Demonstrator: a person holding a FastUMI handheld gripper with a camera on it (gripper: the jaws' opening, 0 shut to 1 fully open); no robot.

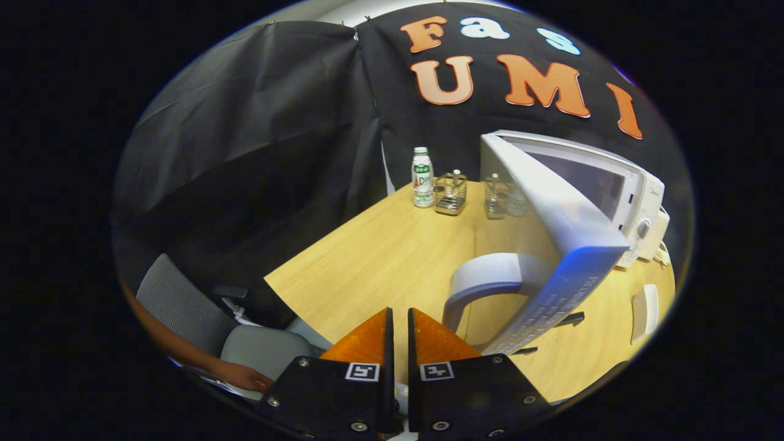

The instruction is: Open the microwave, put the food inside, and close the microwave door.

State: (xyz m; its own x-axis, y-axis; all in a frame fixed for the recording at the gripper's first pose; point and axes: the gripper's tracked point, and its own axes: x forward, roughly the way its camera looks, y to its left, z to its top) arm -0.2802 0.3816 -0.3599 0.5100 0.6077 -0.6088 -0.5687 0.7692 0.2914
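**Door open, no food in view: the risks from here**

On the far left a chair (184, 312) stands off the table's corner, and a hand (242, 375) rests near its seat, beside the gripper's body. That hand is close enough to be bumped if the gripper swings left.

The gripper (398, 327) hovers over the near part of the table (380, 257). Its fingers stand almost together, with only a thin slit between them and nothing held. Closed this far, they must spread before they can take anything; a late opening could knock the item over instead of grasping it.

Beyond the fingers, at the table's far edge, stand a bottle (422, 177), a wire holder (451, 193) just beside it, and a glass (495, 197) close to the door's hinge side. I cannot tell which, if any, is the food. All three look light and tall enough to tip, and a reach for one could brush its neighbour.

Right of the fingers, the microwave (618, 196) sits with its door (551, 226) swung wide towards the gripper, its handle (490, 282) just ahead of the fingertips. The door's edge juts into the path between the bottle and the cavity, so a carried item may strike it. A hard push on closing could also shift the whole oven.
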